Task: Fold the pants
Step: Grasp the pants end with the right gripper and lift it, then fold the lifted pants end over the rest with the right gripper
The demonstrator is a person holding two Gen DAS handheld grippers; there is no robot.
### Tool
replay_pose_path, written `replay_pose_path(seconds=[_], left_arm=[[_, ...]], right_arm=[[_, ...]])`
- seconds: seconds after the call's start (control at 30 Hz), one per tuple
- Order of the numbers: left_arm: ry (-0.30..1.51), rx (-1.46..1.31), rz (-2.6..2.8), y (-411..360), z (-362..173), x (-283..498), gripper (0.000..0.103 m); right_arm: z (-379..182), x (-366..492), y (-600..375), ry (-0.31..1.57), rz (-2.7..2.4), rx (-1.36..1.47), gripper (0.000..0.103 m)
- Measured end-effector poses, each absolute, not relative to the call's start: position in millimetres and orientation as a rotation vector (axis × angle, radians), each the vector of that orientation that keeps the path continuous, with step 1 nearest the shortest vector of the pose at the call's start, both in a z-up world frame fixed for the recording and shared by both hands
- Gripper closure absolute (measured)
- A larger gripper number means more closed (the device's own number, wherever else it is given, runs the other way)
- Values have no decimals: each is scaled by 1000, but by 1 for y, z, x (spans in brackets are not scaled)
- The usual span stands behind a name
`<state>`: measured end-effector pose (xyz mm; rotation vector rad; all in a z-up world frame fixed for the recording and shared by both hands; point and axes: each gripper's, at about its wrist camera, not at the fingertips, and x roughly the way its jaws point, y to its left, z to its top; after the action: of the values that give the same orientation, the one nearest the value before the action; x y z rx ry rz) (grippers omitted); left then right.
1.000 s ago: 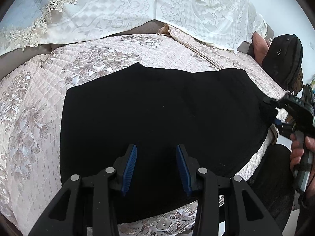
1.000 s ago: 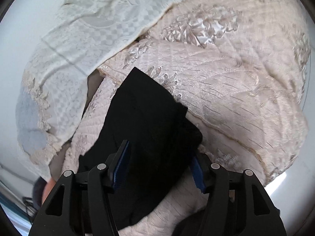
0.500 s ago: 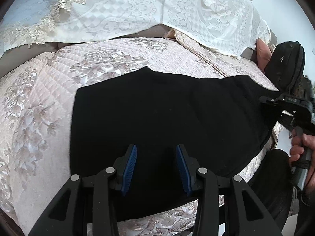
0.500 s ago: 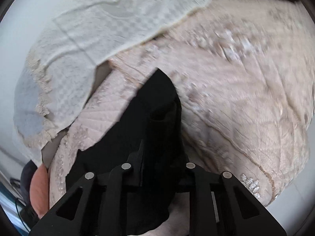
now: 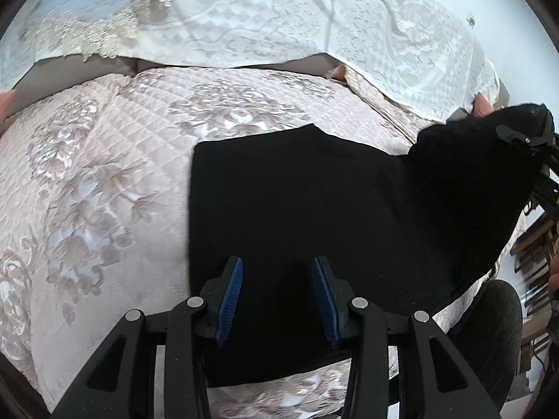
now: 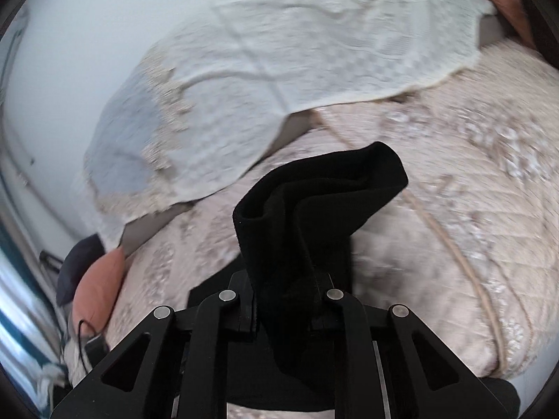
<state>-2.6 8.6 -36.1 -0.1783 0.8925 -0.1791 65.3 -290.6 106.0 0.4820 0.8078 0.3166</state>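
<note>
The black pants [image 5: 314,216] lie on the bed as a flat, matte slab of soft fabric, its left edge straight and crisp, its near edge close to the side of the bed. Under them the bedspread [image 5: 104,181] is a pale pink quilt, stitched in small diamonds with shiny raised flowers. Further back a white lace cover [image 5: 279,24] with a checked weave and a scalloped, embroidered border drapes over the head of the bed.

The left claw [image 5: 277,289] hangs above the near part of the pants with its ribbed blue pads [image 5: 229,293] apart and nothing between them.

The right claw [image 6: 283,296] has just been closing and now pinches the right end of the pants [image 6: 314,202], lifted clear of the quilt. The cloth stands up from its jaws in thick, rounded folds, a hollow loop at the top. From the left wrist camera that raised end bulges as a dark hump at the right.
</note>
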Motion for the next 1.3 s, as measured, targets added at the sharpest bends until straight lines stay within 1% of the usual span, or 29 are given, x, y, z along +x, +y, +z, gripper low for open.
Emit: replay_pose_path(seconds=[0.4,0.83,0.87,0.9,0.93,1.0,1.03,1.07,1.1,1.3], left_arm=[[871,-257,-108,52,-37,-16,59],[873,-323,-30,96,-47,-30,59],[871,-326,-25,99,-47,-31,59],[870,-328,-20,101,-47,-32,59],[868,-332,-14,104,-47,-33,59],[863,-338,-6,110,-46,-33,59],[860,-339,-1,112,-45,-34,59],[855,-340,4,114,-44,-35,59],[851,-341,9,117,-43,-36,59],[827,-339,14,121,-33,-35,59]], right_arm=[[107,63,-189,859,517,319,86],[59,45,-105,961,614,56,86],[53,44,-99,975,627,34,84],[47,44,-96,995,636,20,80],[40,44,-93,1023,642,6,77],[25,41,-86,1080,654,-15,66],[24,37,-84,1076,667,-21,63],[26,30,-82,1058,684,-40,56],[29,25,-80,1045,698,-55,53],[36,13,-95,1076,814,37,53]])
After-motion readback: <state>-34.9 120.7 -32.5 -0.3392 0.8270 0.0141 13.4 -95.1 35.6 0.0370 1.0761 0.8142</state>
